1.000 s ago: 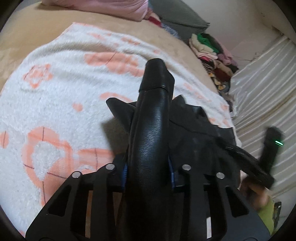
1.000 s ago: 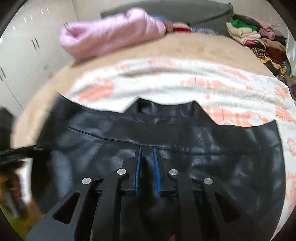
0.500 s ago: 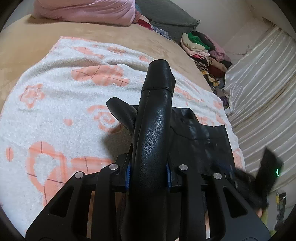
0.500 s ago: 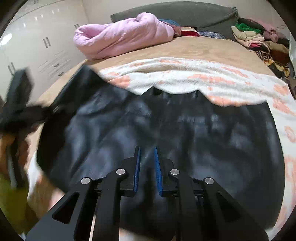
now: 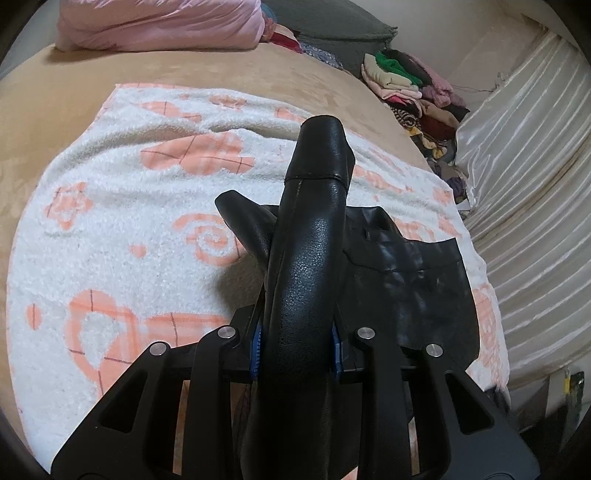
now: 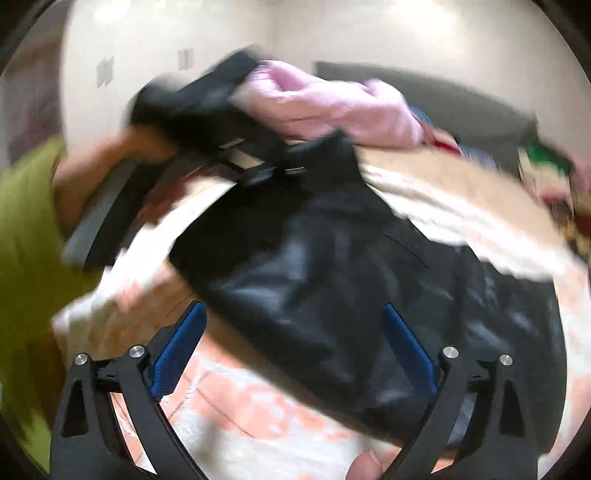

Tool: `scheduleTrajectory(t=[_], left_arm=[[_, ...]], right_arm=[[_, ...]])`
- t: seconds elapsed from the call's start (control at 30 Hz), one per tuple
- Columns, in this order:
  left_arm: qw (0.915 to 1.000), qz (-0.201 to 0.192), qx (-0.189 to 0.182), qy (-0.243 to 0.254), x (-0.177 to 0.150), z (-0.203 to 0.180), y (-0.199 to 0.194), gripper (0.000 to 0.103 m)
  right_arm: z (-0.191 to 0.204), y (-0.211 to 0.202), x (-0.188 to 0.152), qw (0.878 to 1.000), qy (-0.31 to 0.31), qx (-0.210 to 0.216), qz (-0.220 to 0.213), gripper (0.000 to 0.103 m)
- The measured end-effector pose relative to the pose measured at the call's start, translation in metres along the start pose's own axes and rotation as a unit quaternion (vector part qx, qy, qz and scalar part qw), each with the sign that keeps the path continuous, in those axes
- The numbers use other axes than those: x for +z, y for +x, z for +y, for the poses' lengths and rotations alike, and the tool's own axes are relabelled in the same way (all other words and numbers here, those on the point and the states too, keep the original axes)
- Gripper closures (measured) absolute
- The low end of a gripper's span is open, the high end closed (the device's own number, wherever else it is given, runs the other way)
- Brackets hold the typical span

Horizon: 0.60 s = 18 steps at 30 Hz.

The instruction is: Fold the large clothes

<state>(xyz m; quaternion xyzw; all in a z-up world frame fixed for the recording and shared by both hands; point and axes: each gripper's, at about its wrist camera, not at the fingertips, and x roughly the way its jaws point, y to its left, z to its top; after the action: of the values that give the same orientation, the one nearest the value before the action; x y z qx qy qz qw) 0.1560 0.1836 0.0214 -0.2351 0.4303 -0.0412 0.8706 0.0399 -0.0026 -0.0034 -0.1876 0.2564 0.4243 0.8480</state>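
A black leather garment (image 5: 410, 288) lies on a white towel with orange patterns (image 5: 122, 206) on the bed. My left gripper (image 5: 297, 343) is shut on a thick roll of the black leather (image 5: 310, 258), which stands up between the fingers and hides the fingertips. In the blurred right wrist view my right gripper (image 6: 291, 347) is open wide and empty above the black garment (image 6: 332, 280). The left gripper (image 6: 258, 170) shows there at the garment's far left end, held by a hand.
A pink duvet (image 5: 162, 22) and a grey cushion (image 5: 332, 33) lie at the bed's head. A pile of folded clothes (image 5: 410, 88) sits at the far right. A pale curtain (image 5: 532, 192) hangs on the right. The bed cover (image 5: 55, 92) is tan.
My right gripper has let go of the garment and opened wide, pulling back. The garment has dropped flat on the towel. My left gripper keeps its hold.
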Motion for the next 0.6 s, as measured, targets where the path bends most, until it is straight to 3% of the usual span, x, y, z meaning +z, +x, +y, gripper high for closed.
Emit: scheduleTrajectory(t=[0.13, 0.3, 0.4, 0.47, 0.53, 0.6], left_arm=[[0.9999, 0.004, 0.004, 0.01, 0.003, -0.004, -0.001, 0.085], [0.9999, 0.007, 0.006, 0.014, 0.006, -0.008, -0.002, 0.085], [0.9999, 0.004, 0.004, 0.016, 0.007, -0.011, -0.004, 0.085], [0.9998, -0.001, -0.002, 0.02, 0.01, -0.018, -0.008, 0.085], [0.9995, -0.007, -0.007, 0.03, 0.013, -0.029, -0.013, 0.084], [0.9988, -0.01, -0.01, 0.046, 0.016, -0.043, -0.017, 0.084]], right_arm=[[0.041, 0.032, -0.006, 0.994, -0.081, -0.072, 0.01, 0.007], [0.061, 0.059, -0.001, 0.983, -0.116, -0.145, -0.011, 0.009], [0.064, 0.047, -0.002, 0.981, -0.126, -0.14, -0.036, 0.029], [0.065, 0.032, -0.002, 0.979, -0.144, -0.135, -0.058, 0.053], [0.065, 0.017, -0.001, 0.976, -0.152, -0.136, -0.071, 0.067], [0.055, 0.005, 0.004, 0.979, -0.139, -0.128, -0.072, 0.074]])
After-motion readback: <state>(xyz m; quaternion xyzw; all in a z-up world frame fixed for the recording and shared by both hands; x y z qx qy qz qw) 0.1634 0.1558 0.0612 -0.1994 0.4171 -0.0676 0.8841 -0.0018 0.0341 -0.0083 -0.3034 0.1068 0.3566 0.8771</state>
